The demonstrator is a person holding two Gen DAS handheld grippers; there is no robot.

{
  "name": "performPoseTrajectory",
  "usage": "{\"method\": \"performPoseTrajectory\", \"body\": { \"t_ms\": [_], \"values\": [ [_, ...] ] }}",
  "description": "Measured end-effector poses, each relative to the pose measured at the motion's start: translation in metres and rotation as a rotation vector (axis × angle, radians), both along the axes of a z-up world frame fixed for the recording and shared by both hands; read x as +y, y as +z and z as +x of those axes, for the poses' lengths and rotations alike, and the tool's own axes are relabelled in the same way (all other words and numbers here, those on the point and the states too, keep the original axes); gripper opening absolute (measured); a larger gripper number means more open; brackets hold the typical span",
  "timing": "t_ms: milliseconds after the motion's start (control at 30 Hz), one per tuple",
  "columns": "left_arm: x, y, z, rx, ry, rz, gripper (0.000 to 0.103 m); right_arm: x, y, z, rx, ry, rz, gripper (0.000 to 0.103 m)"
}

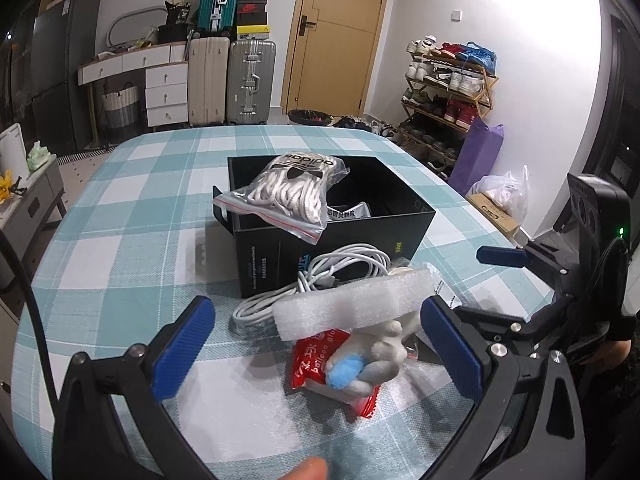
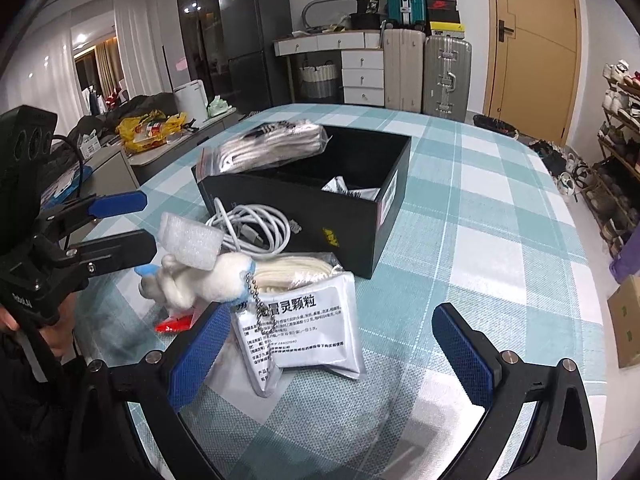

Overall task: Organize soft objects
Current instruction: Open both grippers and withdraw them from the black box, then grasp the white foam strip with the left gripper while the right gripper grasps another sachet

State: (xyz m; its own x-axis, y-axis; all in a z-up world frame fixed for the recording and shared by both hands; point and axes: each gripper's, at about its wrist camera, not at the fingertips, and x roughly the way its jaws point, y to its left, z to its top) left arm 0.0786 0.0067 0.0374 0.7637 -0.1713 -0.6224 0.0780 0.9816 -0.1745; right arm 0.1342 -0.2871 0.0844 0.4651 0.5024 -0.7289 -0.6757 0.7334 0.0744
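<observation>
A black box [image 1: 340,240] [image 2: 280,196] stands open on the checked table, with a bag of white laces [image 1: 294,196] [image 2: 264,148] lying over its rim and a silver packet [image 2: 352,190] inside. In front of it lies a pile: a white foam strip [image 1: 352,308] [image 2: 192,240], a coiled white cable [image 1: 320,280] [image 2: 256,228], a grey-white plush toy [image 1: 380,360] [image 2: 208,280], a red balloon packet [image 1: 320,360] and a silver sachet [image 2: 304,332]. My left gripper [image 1: 316,352] is open around the foam and the plush toy. My right gripper [image 2: 332,352] is open over the sachet.
The checked tablecloth [image 1: 120,280] [image 2: 500,240] covers the table. Suitcases [image 1: 232,80] and a drawer unit [image 1: 166,92] stand at the far wall by a door [image 1: 340,32]. A shoe rack [image 1: 448,92] is at the right. A low cabinet [image 2: 120,164] with bags is at the left.
</observation>
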Motion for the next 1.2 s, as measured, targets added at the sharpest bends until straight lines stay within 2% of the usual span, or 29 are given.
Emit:
{"method": "performPoseTrajectory", "body": {
  "t_ms": [467, 833, 967, 1033, 1200],
  "values": [
    [-0.015, 0.000, 0.009, 0.028, -0.045, -0.026, 0.103, 0.013, -0.015, -0.002, 0.041, 0.044, -0.034, 0.102],
    [-0.019, -0.009, 0.028, 0.093, -0.030, -0.061, 0.103, 0.012, -0.022, 0.002, 0.063, 0.037, -0.042, 0.102],
    [-0.021, -0.011, 0.028, 0.099, -0.039, -0.064, 0.099, 0.012, -0.024, 0.004, 0.069, 0.036, -0.043, 0.102],
    [-0.021, -0.010, 0.027, 0.095, -0.047, -0.067, 0.091, 0.013, -0.025, 0.005, 0.071, 0.036, -0.042, 0.102],
    [-0.019, -0.007, 0.023, 0.074, -0.058, -0.068, 0.090, 0.015, -0.026, 0.004, 0.071, 0.040, -0.048, 0.102]
  ]
}}
